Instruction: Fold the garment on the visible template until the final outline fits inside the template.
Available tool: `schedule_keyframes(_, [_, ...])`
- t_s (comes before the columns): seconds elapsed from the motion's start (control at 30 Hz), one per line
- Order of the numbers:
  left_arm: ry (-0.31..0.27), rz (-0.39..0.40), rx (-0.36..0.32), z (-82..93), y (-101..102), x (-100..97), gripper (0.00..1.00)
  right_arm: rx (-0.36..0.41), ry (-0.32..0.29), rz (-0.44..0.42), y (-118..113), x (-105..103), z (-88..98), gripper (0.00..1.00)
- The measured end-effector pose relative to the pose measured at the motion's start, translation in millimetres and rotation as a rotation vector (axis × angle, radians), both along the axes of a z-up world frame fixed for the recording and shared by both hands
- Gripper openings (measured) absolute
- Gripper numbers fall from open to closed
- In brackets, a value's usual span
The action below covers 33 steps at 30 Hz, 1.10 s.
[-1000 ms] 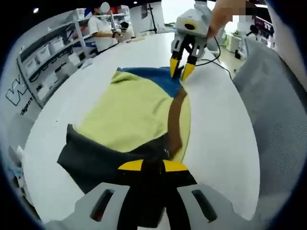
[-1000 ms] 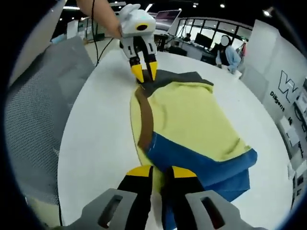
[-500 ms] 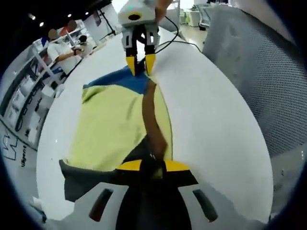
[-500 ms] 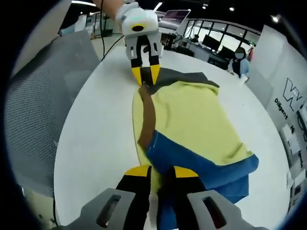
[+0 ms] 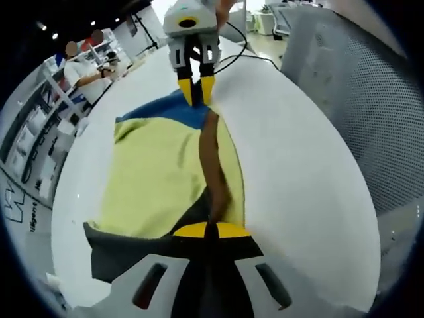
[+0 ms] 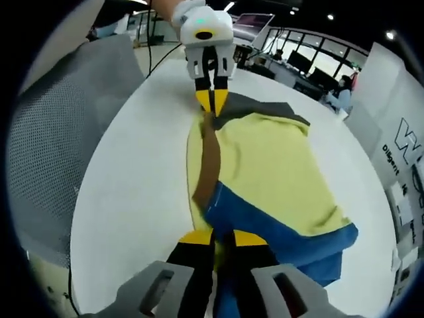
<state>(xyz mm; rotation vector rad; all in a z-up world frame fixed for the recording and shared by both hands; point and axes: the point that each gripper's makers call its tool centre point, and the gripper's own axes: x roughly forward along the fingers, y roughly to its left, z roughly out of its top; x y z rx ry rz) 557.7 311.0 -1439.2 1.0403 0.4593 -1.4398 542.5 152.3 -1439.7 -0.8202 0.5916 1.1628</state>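
A yellow garment (image 5: 159, 165) with a blue band (image 5: 169, 114), a brown stripe (image 5: 212, 159) and a dark grey part (image 5: 116, 248) lies flat on the white table (image 5: 298, 192). My left gripper (image 5: 209, 230) is at the dark grey end, shut on the garment's edge where the brown stripe ends. In the right gripper view it is at the far end (image 6: 212, 99), its tips together. My right gripper (image 6: 223, 237) is shut on the blue end of the garment (image 6: 265, 165). From the left gripper view it (image 5: 197, 89) grips the far blue edge.
A grey mesh chair back (image 5: 344, 86) stands beside the table (image 6: 132, 199) on the stripe side, also in the right gripper view (image 6: 53, 139). A black cable (image 5: 258, 56) runs over the table behind the right gripper. A person (image 5: 83, 66) stands by shelves beyond the table.
Both grippers' jaws have drawn together onto the garment's edges at the two ends of the brown stripe. The garment lies as before.
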Motion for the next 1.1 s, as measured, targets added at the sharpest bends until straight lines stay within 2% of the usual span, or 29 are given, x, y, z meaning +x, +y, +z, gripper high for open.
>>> schedule_keyframes(0.43, [0.048, 0.101, -0.069, 13.9, 0.2, 8.7, 0.01, 0.018, -0.002, 0.006, 3.1, 2.8, 6.5, 0.00])
schedule_keyframes(0.53, [0.073, 0.145, -0.107, 23.1, -1.5, 13.0, 0.01, 0.037, 0.000, -0.013, 3.4, 7.1, 12.4, 0.00])
schedule_keyframes(0.87, [0.075, 0.222, -0.171, 46.3, -2.0, 41.8, 0.01, 0.081, -0.047, -0.080, -2.3, 38.1, 39.0, 0.00])
schedule_keyframes(1.1, [0.080, 0.277, -0.217, 61.1, -6.2, 68.7, 0.01, 0.094, -0.071, -0.122, -7.7, 63.7, 49.7, 0.00])
